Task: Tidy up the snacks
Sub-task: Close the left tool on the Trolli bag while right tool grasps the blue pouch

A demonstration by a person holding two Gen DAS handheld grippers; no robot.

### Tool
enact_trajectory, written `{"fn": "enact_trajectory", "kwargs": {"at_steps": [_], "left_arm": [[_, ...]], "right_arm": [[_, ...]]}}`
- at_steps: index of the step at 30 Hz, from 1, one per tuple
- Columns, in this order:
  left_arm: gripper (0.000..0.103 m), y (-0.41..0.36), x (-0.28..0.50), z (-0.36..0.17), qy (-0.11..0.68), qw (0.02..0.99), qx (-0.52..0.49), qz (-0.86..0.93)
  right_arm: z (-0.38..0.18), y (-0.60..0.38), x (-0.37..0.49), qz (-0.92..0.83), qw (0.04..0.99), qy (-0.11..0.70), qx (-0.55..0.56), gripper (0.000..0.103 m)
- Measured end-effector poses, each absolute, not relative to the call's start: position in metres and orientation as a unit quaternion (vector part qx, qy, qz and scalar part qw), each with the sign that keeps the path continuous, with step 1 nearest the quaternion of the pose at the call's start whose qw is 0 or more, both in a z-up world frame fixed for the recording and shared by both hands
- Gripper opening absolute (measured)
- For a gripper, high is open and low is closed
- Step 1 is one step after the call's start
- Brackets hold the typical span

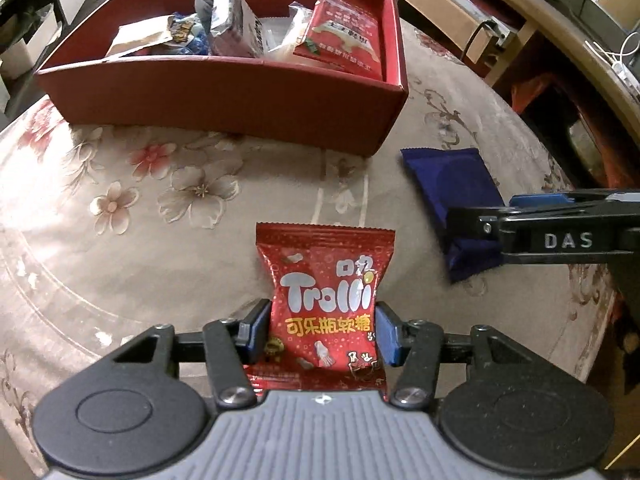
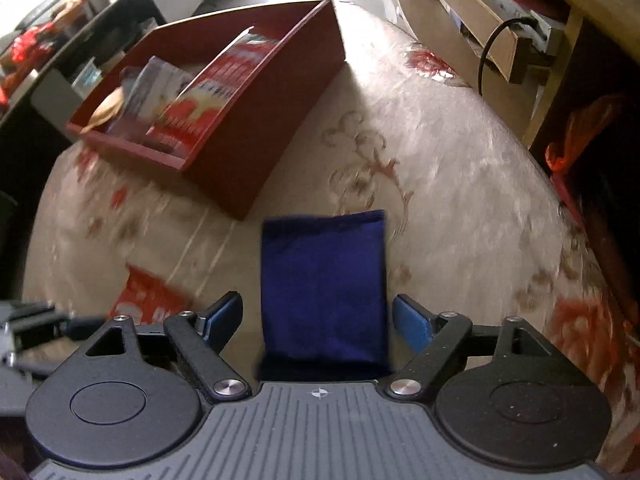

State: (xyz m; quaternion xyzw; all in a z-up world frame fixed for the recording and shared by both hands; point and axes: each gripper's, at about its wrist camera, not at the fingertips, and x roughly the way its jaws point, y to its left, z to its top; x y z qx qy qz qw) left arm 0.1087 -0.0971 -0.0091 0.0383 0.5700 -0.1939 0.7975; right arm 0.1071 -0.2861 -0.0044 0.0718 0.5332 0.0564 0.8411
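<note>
My left gripper (image 1: 322,330) is shut on a red Trolli candy packet (image 1: 324,300), its blue pads pressing both sides, low over the floral tablecloth. My right gripper (image 2: 320,320) is open around a dark blue snack packet (image 2: 324,284) that lies between its fingers with gaps on both sides. The blue packet (image 1: 448,196) and the right gripper (image 1: 500,220) also show in the left wrist view, at the right. A red cardboard box (image 1: 224,96) holds several snack packets, behind both grippers; it also shows in the right wrist view (image 2: 276,120).
The round table has a floral cloth (image 1: 160,184). Wooden shelving with a cable (image 2: 492,44) stands beyond the table's far right edge. Dark furniture (image 2: 48,52) stands at the far left. The red packet (image 2: 148,300) shows blurred at the left.
</note>
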Motion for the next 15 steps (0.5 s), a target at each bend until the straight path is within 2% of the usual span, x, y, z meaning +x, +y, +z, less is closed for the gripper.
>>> {"fn": "enact_trajectory", "kwargs": {"at_steps": [7,11,15], "left_arm": [[0.055,-0.094,0.114,-0.006,0.556,0.807,0.045,-0.192],[0.063,-0.095,0.120,-0.014,0.562,0.804,0.041,-0.189],[0.067,-0.098,0.121,-0.014,0.559,0.805,0.044,-0.191]], "right_arm": [[0.000,-0.267,0.119,0.024,0.850,0.525,0.045,0.087],[-0.012,-0.252,0.123,0.007,0.845,0.535,-0.005,0.089],[-0.017,-0.254,0.120,0.006,0.844,0.536,-0.005,0.092]]}}
